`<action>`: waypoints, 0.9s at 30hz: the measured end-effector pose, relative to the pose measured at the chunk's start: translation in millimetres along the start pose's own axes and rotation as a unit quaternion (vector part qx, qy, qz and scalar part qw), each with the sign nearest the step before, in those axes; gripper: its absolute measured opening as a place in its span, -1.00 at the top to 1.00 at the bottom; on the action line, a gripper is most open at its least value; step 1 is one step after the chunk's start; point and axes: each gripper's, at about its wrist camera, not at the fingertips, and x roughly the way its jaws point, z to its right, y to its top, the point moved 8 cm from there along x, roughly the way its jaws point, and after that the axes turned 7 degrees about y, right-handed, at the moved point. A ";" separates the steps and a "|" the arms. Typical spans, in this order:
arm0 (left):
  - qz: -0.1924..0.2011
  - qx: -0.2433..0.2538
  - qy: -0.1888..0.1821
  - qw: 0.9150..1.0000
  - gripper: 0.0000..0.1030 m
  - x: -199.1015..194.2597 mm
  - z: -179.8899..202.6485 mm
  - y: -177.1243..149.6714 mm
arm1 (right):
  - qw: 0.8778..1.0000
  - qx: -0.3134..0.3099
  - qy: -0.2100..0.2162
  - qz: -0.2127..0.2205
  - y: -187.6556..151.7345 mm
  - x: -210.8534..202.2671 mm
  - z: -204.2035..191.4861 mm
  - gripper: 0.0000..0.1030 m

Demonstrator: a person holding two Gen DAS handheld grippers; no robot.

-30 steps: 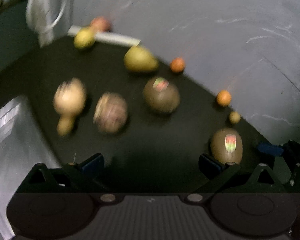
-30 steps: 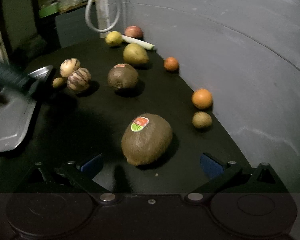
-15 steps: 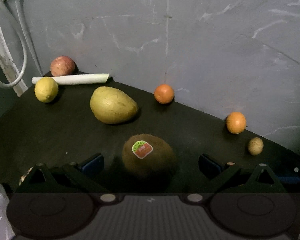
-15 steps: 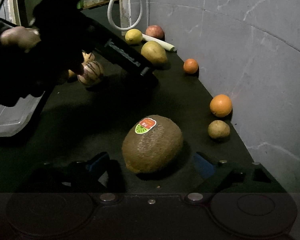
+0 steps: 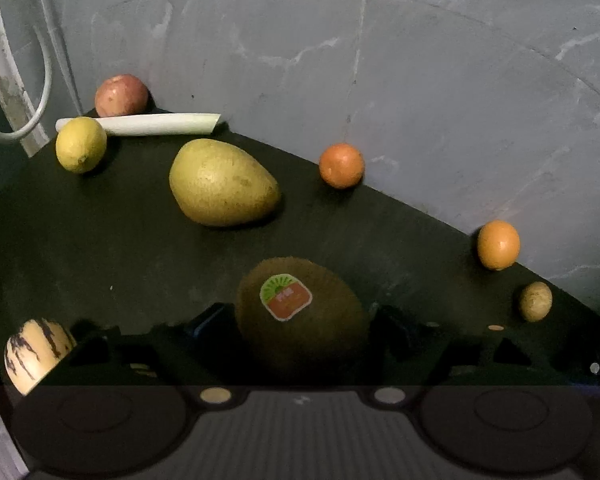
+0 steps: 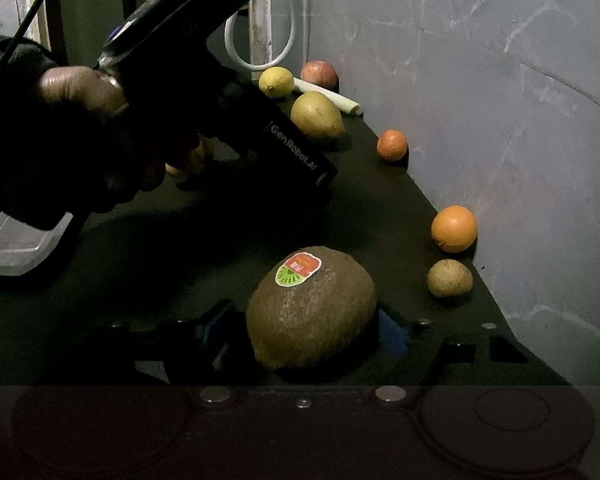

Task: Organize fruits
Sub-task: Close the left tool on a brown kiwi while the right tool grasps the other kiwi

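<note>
In the left wrist view a brown kiwi [image 5: 300, 316] with a red-green sticker sits between the fingers of my left gripper [image 5: 300, 322], which press against its sides. In the right wrist view a second stickered kiwi [image 6: 312, 308] sits between the fingers of my right gripper [image 6: 304, 330], which close on it. Both kiwis rest on the black table [image 5: 100, 240]. The left gripper's black body [image 6: 284, 148] and the hand holding it fill the left of the right wrist view.
A yellow-green pear [image 5: 224, 184], lemon [image 5: 81, 145], red apple [image 5: 121, 95], white leek stalk [image 5: 156, 124], two oranges [image 5: 341, 165] [image 5: 498, 245], a small brown fruit [image 5: 535, 301] and a striped fruit [image 5: 36, 354] lie around. A metal tray [image 6: 16, 240] is left. Grey wall behind.
My left gripper swung right and moved in onto the far kiwi, closing on it. My right gripper moved forward and its fingers narrowed onto the near kiwi.
</note>
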 end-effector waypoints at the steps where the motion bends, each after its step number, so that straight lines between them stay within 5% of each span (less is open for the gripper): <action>1: 0.002 -0.001 0.000 1.000 -0.60 -0.3 -0.2 0.0 | 1.000 0.001 -0.001 0.001 -0.1 -0.3 0.2 -0.42; 8: 0.017 -0.009 0.007 1.000 -0.31 -3.3 -0.1 1.0 | 1.000 0.012 -0.013 0.010 1.5 -1.2 3.7 -0.25; 27: 0.019 -0.096 -0.037 0.995 -0.29 -54.7 -13.2 -37.6 | 0.998 0.055 -0.019 0.032 -2.3 -14.2 -8.6 -0.21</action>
